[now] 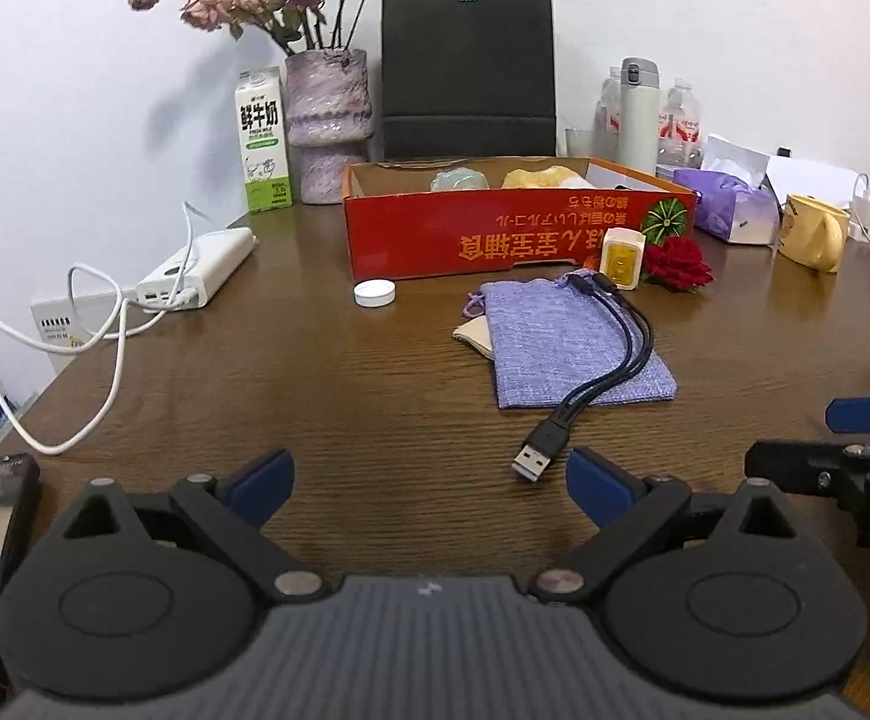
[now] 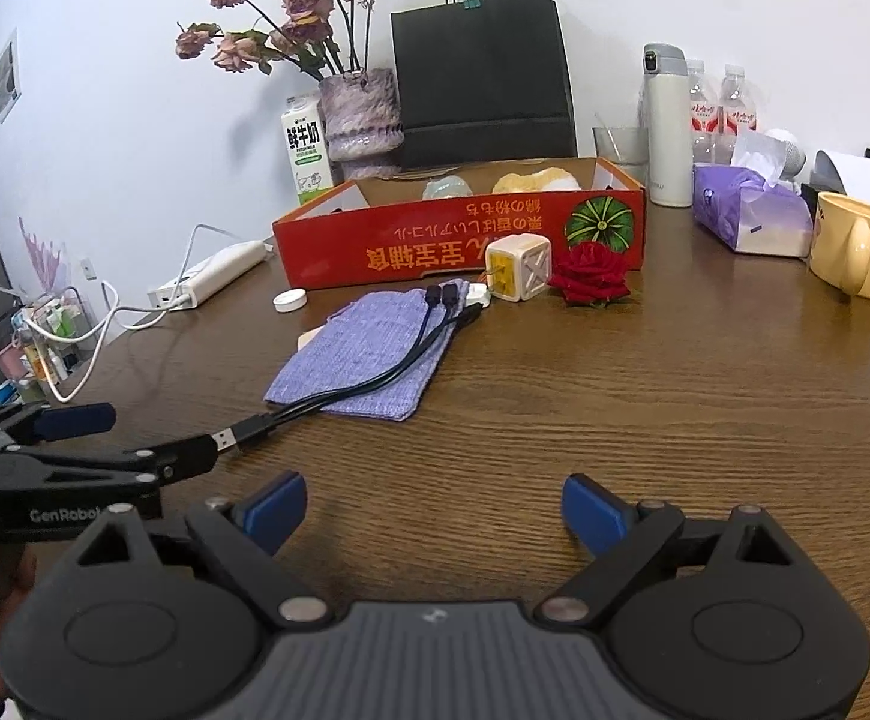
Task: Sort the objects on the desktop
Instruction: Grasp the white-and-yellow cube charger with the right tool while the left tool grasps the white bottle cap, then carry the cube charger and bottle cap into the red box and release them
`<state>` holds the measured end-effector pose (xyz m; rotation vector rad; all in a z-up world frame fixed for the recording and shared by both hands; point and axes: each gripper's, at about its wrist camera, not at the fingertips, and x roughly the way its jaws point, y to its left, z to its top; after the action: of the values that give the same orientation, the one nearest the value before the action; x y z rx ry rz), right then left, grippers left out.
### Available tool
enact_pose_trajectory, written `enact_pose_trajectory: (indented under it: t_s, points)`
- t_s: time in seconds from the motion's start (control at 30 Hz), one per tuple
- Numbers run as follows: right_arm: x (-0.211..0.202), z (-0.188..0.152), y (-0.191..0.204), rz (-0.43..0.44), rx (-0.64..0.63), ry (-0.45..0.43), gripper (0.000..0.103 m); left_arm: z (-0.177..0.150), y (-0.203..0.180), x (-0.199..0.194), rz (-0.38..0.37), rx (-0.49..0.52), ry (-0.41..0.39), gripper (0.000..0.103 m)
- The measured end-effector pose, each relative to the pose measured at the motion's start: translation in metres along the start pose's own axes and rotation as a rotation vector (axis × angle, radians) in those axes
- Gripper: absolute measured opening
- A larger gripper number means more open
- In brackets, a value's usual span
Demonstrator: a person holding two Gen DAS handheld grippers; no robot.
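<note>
there, both claws low, agape

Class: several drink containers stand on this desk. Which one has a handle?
The yellow mug at the far right. The milk carton, white flask and water bottles have none.

Left tongs, right tongs: black linkage arms, blue pads, silver pivot screws, ribbed grey housing.

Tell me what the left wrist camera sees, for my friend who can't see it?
The open left gripper hovers over a brown wooden table, near the USB plug of a black multi-head charging cable. The cable lies across a purple cloth pouch, with a red cardboard box behind.
</note>
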<state>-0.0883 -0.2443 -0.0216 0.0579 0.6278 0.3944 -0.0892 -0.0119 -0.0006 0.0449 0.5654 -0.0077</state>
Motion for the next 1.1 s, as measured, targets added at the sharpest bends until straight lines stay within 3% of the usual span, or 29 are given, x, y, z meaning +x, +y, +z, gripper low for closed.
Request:
enact_pose_trajectory:
  t_s: [0.17, 0.3, 0.37, 0.47, 0.53, 0.67, 0.7, 0.73, 0.8, 0.97, 1.1]
  points:
    - [0.004, 0.009, -0.006, 0.020, 0.012, 0.028, 0.092, 0.015, 0.012, 0.003, -0.001, -0.049, 0.007, 0.100]
    - [0.020, 0.046, -0.013, -0.060, -0.019, -0.014, 0.092, 0.060, 0.034, 0.026, -0.020, -0.156, -0.065, 0.100]
    - [0.035, 0.070, -0.018, -0.095, -0.020, -0.060, 0.091, 0.082, 0.040, 0.057, 0.002, -0.174, -0.048, 0.096]
    - [0.072, 0.105, -0.028, -0.095, -0.004, -0.073, 0.088, 0.100, 0.045, 0.101, 0.028, -0.186, 0.005, 0.082]
    - [0.100, 0.122, -0.034, -0.101, 0.005, -0.051, 0.074, 0.105, 0.046, 0.125, 0.019, -0.195, 0.032, 0.074]
    - [0.147, 0.140, -0.048, -0.126, 0.064, 0.010, 0.058, 0.104, 0.047, 0.151, 0.026, -0.200, 0.058, 0.064]
    - [0.156, 0.142, -0.052, -0.123, 0.086, 0.019, 0.048, 0.103, 0.047, 0.157, 0.019, -0.195, 0.072, 0.051]
    - [0.161, 0.144, -0.055, -0.118, 0.099, 0.021, 0.046, 0.101, 0.048, 0.162, 0.009, -0.197, 0.089, 0.038]
    - [0.164, 0.142, -0.057, -0.115, 0.090, 0.010, 0.045, 0.097, 0.050, 0.161, 0.020, -0.196, 0.077, 0.030]
    - [0.152, 0.140, -0.063, -0.091, 0.098, -0.008, 0.032, 0.094, 0.053, 0.153, -0.017, -0.214, 0.071, 0.029]
    - [0.139, 0.144, -0.056, -0.099, 0.063, -0.052, 0.031, 0.095, 0.051, 0.138, 0.002, -0.200, 0.023, 0.029]
